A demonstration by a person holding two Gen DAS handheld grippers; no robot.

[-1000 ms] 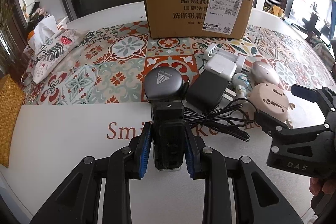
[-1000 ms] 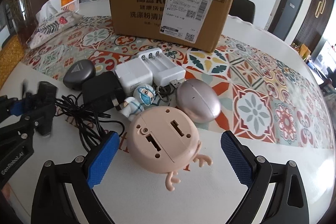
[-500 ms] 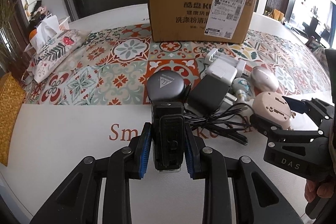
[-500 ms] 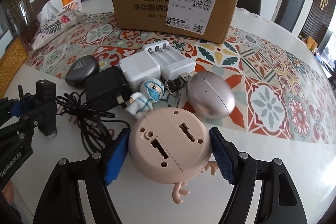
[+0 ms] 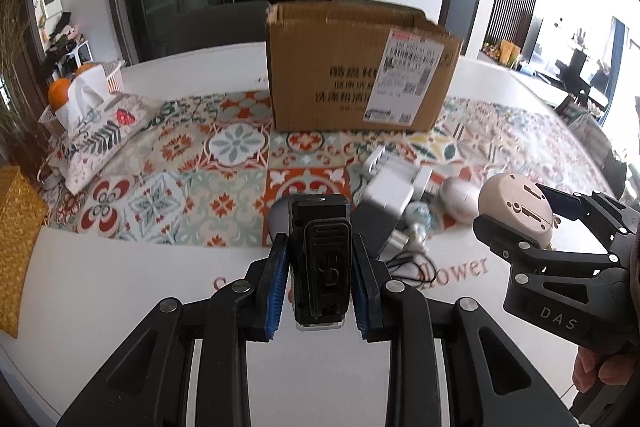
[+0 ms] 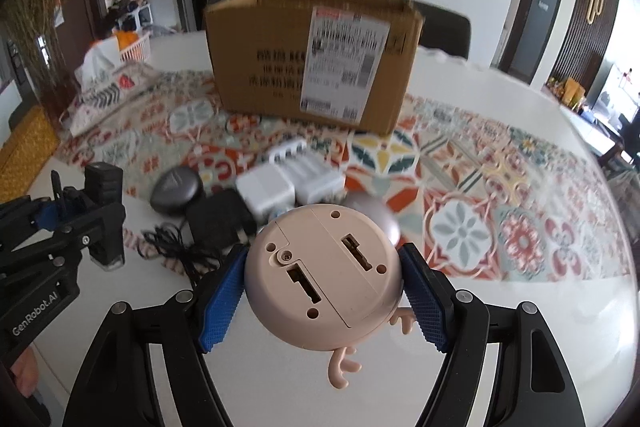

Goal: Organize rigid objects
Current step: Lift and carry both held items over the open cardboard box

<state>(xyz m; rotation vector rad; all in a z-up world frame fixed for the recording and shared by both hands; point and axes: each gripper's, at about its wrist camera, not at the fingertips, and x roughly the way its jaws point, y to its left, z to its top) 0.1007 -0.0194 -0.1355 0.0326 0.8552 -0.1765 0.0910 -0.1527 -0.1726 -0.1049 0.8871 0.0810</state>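
Observation:
My left gripper point(image 5: 320, 287) is shut on a black clip-backed device point(image 5: 320, 259) and holds it above the white table. My right gripper point(image 6: 324, 291) is shut on a round pink toy with antlers point(image 6: 324, 267), lifted off the table; it also shows in the left wrist view point(image 5: 516, 211). An open cardboard box point(image 5: 360, 75) stands on the patterned mat behind. On the table lie a dark oval case point(image 6: 176, 187), a black adapter with cable point(image 6: 218, 219), white chargers point(image 6: 268, 193), a small figurine point(image 5: 418, 211) and a silver egg-shaped case point(image 5: 460, 193).
A patterned tissue pouch point(image 5: 96, 139) and a white basket with oranges point(image 5: 60, 95) sit at the far left. A yellow woven mat point(image 5: 16, 227) lies at the table's left edge. The patterned mat point(image 6: 500, 187) stretches to the right.
My right gripper closed on the pink toy and lifted it. My left gripper rose with the black device, away from the cable pile.

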